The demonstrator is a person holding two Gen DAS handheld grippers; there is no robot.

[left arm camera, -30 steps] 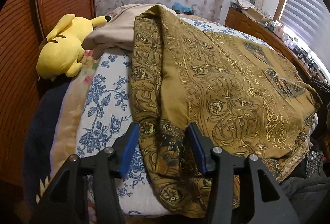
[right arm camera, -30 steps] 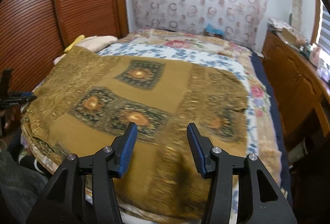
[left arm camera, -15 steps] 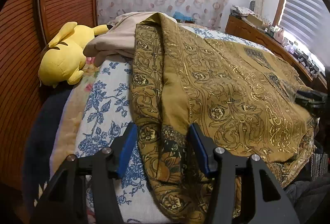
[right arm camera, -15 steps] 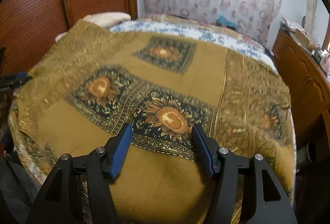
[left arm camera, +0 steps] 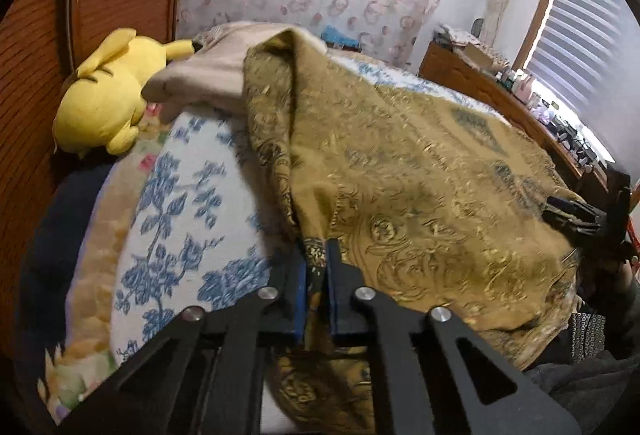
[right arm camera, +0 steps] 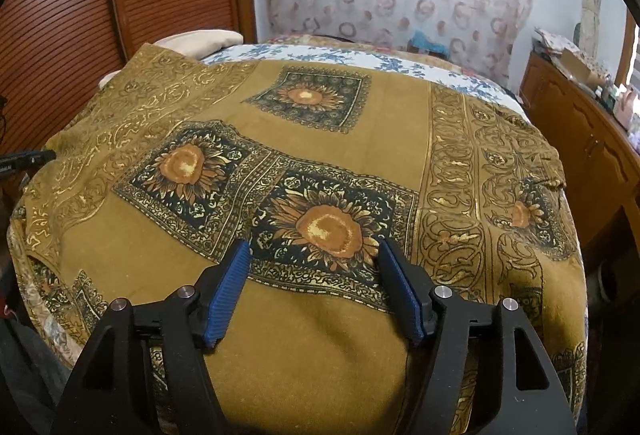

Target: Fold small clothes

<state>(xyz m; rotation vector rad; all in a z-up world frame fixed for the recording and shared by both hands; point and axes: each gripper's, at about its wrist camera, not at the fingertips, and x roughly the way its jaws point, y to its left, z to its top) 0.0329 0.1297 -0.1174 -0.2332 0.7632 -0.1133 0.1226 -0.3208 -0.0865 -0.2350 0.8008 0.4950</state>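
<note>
Garment (right arm camera: 320, 335), olive-gold w/ sunflower squares, lies spread across the bed (left arm camera: 172, 235). Left gripper (left arm camera: 317, 267) is clamped on its near edge; right gripper (right arm camera: 316, 267) hovers low over the cloth, jaws opening, nothing pinched yet. Imo right should take the matching edge before lifting, both hands level, so the fold lands straight.

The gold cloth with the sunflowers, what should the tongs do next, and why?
Probably close the right tongs on the gold cloth. The left tongs are already pinched shut on a fold at its edge, while the right ones are opening, pads apart, low over the flat cloth near a sunflower square, gripping nothing. Folding likely needs both ends held.
</note>
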